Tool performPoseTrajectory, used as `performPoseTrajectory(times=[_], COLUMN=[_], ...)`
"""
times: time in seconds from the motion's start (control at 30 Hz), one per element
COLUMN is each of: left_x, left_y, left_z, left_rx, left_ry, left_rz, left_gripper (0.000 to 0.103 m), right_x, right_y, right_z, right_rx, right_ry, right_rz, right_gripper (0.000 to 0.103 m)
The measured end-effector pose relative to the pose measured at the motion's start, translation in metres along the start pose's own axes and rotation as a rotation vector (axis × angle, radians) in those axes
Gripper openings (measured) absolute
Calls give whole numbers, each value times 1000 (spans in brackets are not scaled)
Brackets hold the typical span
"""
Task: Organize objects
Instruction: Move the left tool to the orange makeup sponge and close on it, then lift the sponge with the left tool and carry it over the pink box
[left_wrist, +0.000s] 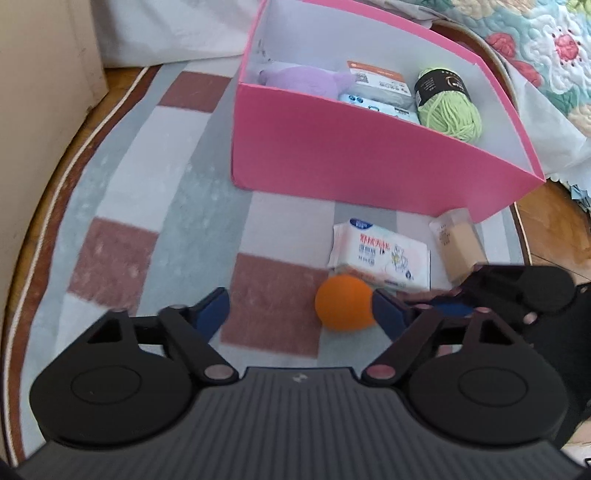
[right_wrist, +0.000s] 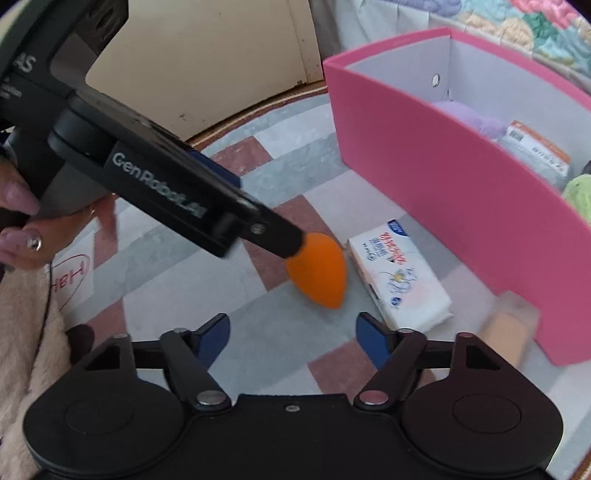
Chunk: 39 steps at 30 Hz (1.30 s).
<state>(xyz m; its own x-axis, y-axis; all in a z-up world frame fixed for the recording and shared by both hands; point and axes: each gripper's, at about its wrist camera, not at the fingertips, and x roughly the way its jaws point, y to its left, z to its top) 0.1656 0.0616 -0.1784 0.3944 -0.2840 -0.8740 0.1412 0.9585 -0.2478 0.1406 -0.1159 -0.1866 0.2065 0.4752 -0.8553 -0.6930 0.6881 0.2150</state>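
Both grippers, left and right, stand apart-jawed and empty. The orange sponge lies on the rug, touching the left gripper's right finger, beside the tissue pack before the pink box.

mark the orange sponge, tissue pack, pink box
orange sponge (right_wrist: 317, 275): right wrist view, middle of its body
tissue pack (left_wrist: 380, 253): left wrist view, printed top face
pink box (left_wrist: 351, 166): left wrist view, near outer wall
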Motion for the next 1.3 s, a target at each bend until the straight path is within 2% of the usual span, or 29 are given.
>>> performPoseTrajectory(times=[0.03,0.1,0.13,0.2,0.23,0.3,0.33,0.4,0.77,0.9,1.03,1.3], left_x=[3,9,12,12,11,8,7,4,-30,-61,-96,-160], left_y=[-1,-2,-2,2,3,5,5,6,2,-8,-16,-30], left_z=[1,0,-1,-3,-3,-4,-5,-7,-20,-16,-8,22], left_rx=[13,24,17,-20,-43,-65,-60,-75,-110,-42,8,87], left_ry=[-7,-10,-12,-23,-26,-34,-34,-35,-45,-74,-106,-210], left_rz=[-9,-42,-69,-126,-153,-166,-165,-185,-244,-256,-246,-204], left_gripper=[70,58,53,30,25,24,24,24,24,24,24,24], right_x=[6,14,13,13,12,8,5,-2,-33,-58,-82,-126], right_y=[0,2,4,8,9,8,8,8,18,25,36,52], right_z=[0,-2,-4,-5,-7,-11,-13,-15,-29,-29,-13,12], right_rx=[11,29,-2,-3,-1,-2,2,9,-39,-74,-112,-152], right_ry=[-2,-19,-57,-73,-80,-88,-91,-98,-108,-127,-170,-299], right_rz=[-12,-40,-39,-84,-96,-93,-82,-59,-52,-39,-37,-83], right_gripper=[69,61,59,46,42,23,20,20,21,22,24,24])
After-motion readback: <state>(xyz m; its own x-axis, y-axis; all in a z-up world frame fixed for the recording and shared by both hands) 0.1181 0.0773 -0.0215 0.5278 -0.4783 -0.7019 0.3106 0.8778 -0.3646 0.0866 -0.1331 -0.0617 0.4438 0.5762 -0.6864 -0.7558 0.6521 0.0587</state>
